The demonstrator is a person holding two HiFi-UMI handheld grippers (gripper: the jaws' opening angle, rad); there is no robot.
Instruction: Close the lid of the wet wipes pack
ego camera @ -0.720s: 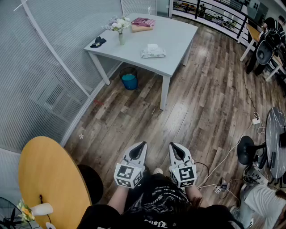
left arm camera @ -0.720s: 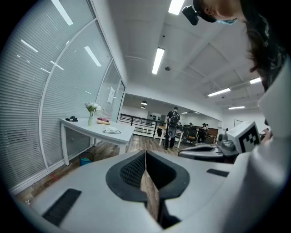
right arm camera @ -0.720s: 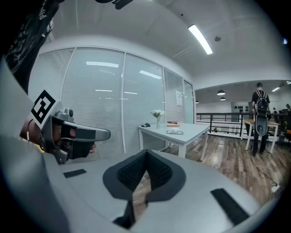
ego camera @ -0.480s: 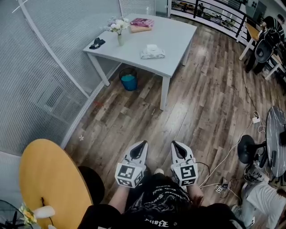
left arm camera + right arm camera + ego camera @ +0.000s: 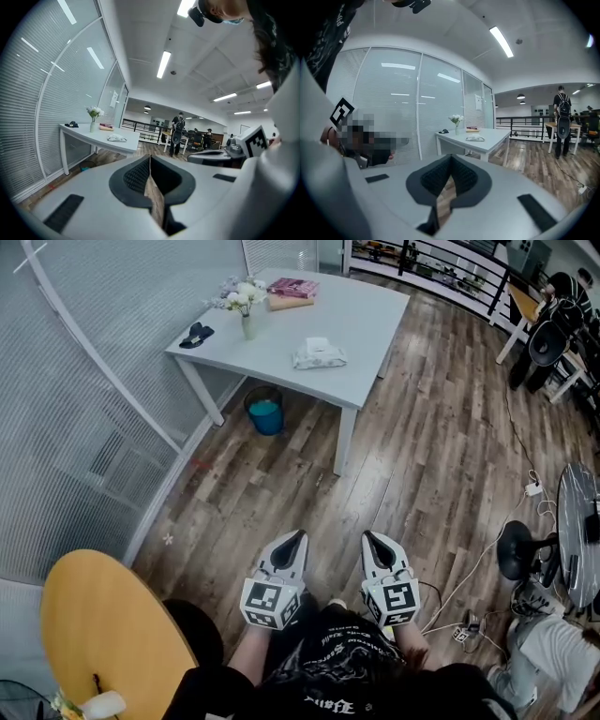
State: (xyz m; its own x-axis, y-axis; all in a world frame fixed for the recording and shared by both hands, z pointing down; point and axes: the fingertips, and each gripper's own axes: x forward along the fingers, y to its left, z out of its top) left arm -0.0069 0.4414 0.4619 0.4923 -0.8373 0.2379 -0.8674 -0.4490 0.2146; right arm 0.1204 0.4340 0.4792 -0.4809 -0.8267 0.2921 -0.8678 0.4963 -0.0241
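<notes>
**Both grippers shut and empty; wipes pack lying well away on the table**

The left gripper (image 5: 299,539) and the right gripper (image 5: 367,537) are held side by side low in the centre of the head view, close to the person's body, above the wooden floor (image 5: 441,427). In the left gripper view the two jaws are seen pressed together at their tips, with nothing caught between them. The same is seen in the right gripper view, where the dark pads meet at the front and only floor shows through the slit behind. Neither gripper is touching anything.

The wet wipes pack (image 5: 317,354) is found near the top of the head view, slightly left of centre, on the light grey table (image 5: 366,320) and well apart from both grippers. A white flap appears to be raised on top of the pack, though at this distance it cannot be made out for certain.

On the same table, a vase of flowers (image 5: 246,317) is placed to the left of the pack, a dark object (image 5: 195,333) further left near the edge, and stacked books (image 5: 292,292) at the far side. A blue bucket (image 5: 265,415) is set on the floor under the table. A round yellow table (image 5: 103,634) fills the lower left corner.
</notes>
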